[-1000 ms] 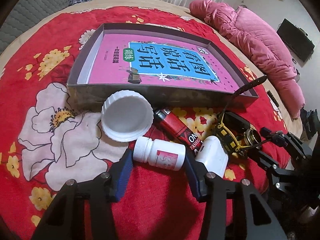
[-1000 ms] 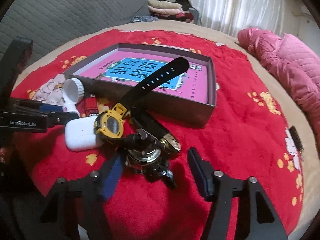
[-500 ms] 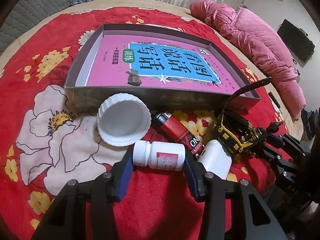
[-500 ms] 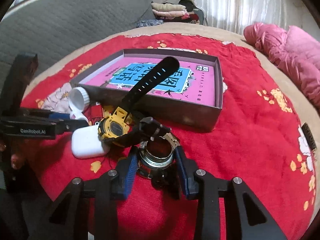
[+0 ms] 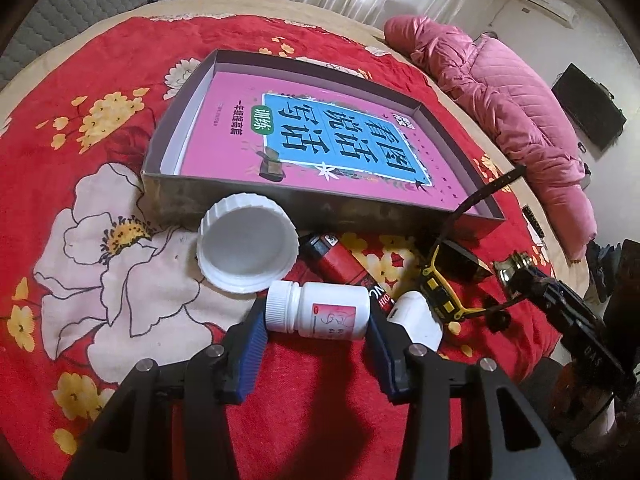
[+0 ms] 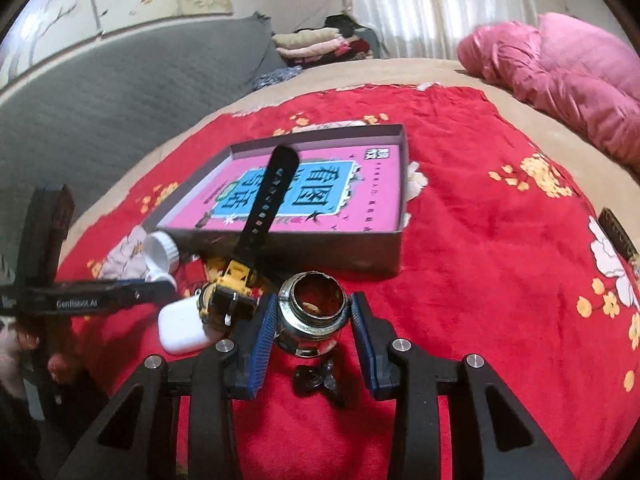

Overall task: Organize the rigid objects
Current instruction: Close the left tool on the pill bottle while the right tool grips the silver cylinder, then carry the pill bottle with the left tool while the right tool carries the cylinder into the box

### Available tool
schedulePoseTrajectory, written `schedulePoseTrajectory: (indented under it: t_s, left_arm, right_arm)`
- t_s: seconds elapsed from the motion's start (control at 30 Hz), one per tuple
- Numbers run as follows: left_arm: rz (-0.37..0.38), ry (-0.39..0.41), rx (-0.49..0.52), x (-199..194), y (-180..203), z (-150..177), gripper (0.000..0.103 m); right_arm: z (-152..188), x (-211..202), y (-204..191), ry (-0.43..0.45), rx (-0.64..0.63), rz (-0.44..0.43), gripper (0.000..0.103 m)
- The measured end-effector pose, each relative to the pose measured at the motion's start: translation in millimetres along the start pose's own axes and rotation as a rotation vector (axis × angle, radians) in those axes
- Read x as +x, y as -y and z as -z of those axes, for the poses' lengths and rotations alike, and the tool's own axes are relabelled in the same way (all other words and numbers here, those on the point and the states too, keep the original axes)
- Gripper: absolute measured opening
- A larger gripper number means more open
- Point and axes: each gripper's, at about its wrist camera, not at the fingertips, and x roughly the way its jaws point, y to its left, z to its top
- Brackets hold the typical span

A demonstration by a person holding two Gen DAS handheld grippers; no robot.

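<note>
Left gripper (image 5: 316,322) is clamped on the pill bottle (image 5: 318,314), lower centre. Right gripper (image 6: 314,320) is clamped on the chrome fitting (image 6: 312,312), raised above the bed. Judgement: lift both level and clear the box (image 6: 320,248) wall, avoiding the watch (image 6: 236,280).

The left gripper (image 5: 316,322) sits low over the bedspread, its blue-padded fingers (image 5: 252,338) closed against both ends of a small white pill bottle (image 5: 318,314) lying on its side. To its right, the right gripper (image 6: 314,322) clamps a chrome metal fitting (image 6: 312,312) between its pads, held upright, open mouth facing up.
</note>
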Motion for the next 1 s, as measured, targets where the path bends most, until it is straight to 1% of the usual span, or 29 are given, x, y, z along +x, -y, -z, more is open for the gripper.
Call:
schedulePoseTrajectory:
  t_s: [0.23,0.4,0.67,0.8,1.0]
  left_arm:
    - [0.017,0.015,-0.003,-5,0,1,0.047]
    - [0.029,0.040,-0.013,-15,2,2,0.047]
    - [0.049,0.083,0.023,-34,17,1,0.047]
    - [0.045,0.102,0.053,-40,26,1,0.047]
    - [0.029,0.126,0.065,-48,30,-1,0.047]
  right_arm:
    - [-3,-8,7,0.033,0.030,0.019,0.038]
    - [-5,-15,9,0.062,0.036,0.039,0.038]
    - [-11,-27,5,0.112,0.009,0.060,0.038]
    - [-11,-31,-2,0.122,-0.013,0.060,0.038]
    - [-13,-35,-10,0.148,-0.050,0.074,0.038]
